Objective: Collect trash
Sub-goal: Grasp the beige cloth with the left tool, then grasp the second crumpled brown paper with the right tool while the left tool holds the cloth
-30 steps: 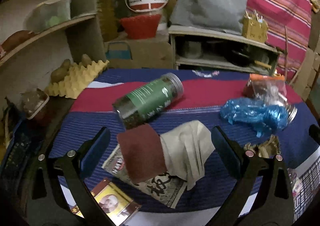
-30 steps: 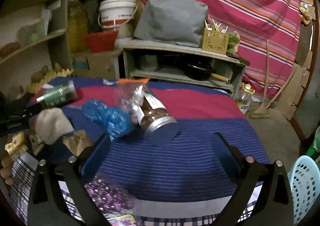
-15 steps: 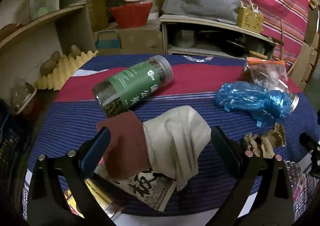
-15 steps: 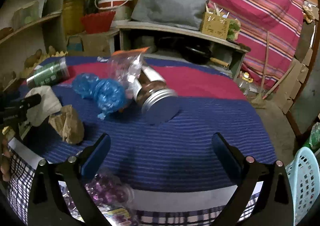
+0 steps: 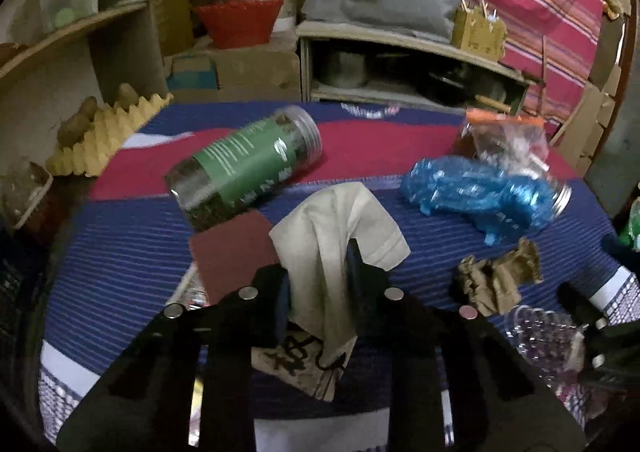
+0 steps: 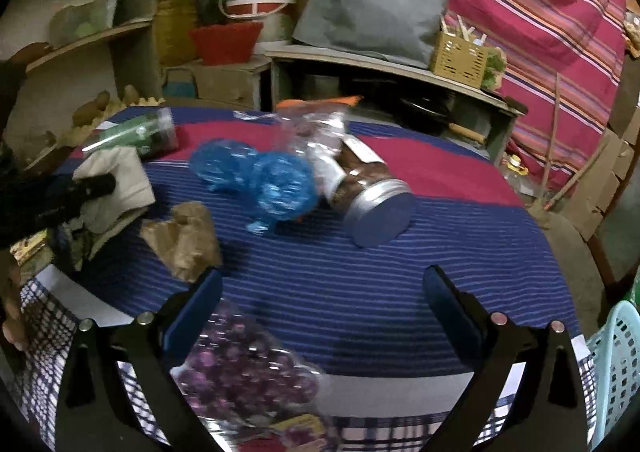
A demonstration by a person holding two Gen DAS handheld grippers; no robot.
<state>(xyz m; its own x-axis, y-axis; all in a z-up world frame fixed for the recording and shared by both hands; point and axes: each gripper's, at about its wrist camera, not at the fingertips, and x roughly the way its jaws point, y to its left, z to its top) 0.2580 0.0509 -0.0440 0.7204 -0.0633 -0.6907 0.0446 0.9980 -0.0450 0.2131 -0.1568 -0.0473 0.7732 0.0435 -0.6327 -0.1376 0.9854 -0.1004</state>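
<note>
A cluttered table under a blue and red striped cloth (image 5: 132,236). In the left wrist view, the left gripper (image 5: 318,292) has its two fingers pressed together on a crumpled beige paper napkin (image 5: 340,236) at the centre, gripping it low down so the loose folds fan upward toward 12 o'clock; this looks like a pickup of the first piece of trash. The napkin lies on a dark red card (image 5: 230,252) and a printed wrapper (image 5: 296,364), likely trash too. At 11 o'clock a green-labelled jar (image 5: 248,168) lies on its side; at 2 o'clock sits a crumpled blue plastic bag (image 5: 476,196), and at 3 o'clock a brown paper scrap (image 5: 496,280). In the right wrist view, the right gripper (image 6: 322,308) hangs with fingers wide apart, holding nothing, above the cloth, with the brown scrap at 10 o'clock, probably its next target. A pale blue basket (image 6: 616,364) at 4 o'clock, off the table, may be the bin.
</note>
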